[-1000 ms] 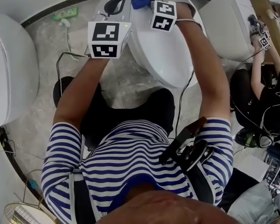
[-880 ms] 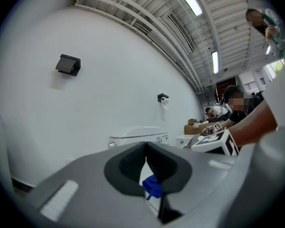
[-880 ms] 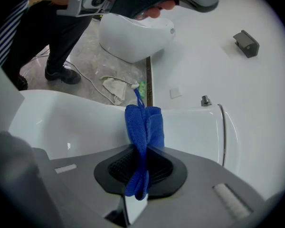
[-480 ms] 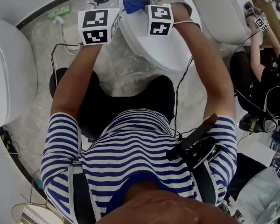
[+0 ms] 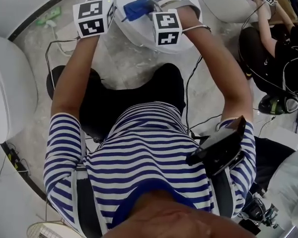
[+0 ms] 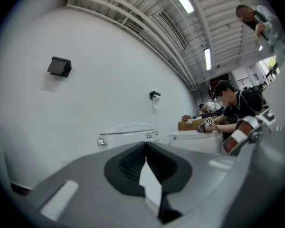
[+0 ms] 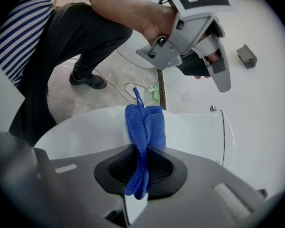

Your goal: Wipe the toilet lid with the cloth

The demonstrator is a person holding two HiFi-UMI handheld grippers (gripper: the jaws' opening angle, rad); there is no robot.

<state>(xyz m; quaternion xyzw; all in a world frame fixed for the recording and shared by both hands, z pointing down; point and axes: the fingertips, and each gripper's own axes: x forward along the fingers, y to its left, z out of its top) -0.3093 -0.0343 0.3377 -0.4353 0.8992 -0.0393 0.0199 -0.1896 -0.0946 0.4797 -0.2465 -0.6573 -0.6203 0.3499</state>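
The blue cloth (image 7: 145, 122) hangs bunched and folded between the jaws of my right gripper (image 7: 143, 151), which is shut on it. It rests on the white toilet lid (image 7: 80, 132), with the tank behind it. In the head view the cloth (image 5: 135, 8) lies on the lid (image 5: 139, 33) just ahead of the right gripper (image 5: 150, 5). My left gripper (image 6: 146, 148) is shut with nothing in it and points at the white wall. In the right gripper view the left gripper (image 7: 221, 77) hovers above the lid's far side, apart from the cloth.
Another white toilet (image 5: 10, 83) stands at the left and one more (image 5: 216, 4) at the upper right, where a seated person (image 5: 283, 38) works with grippers. Cables (image 5: 57, 46) and a green item (image 5: 49, 18) lie on the stone floor.
Both grippers have shifted left and up in the head view. The right gripper has carried the cloth leftwards across the lid, and less of the lid shows now.
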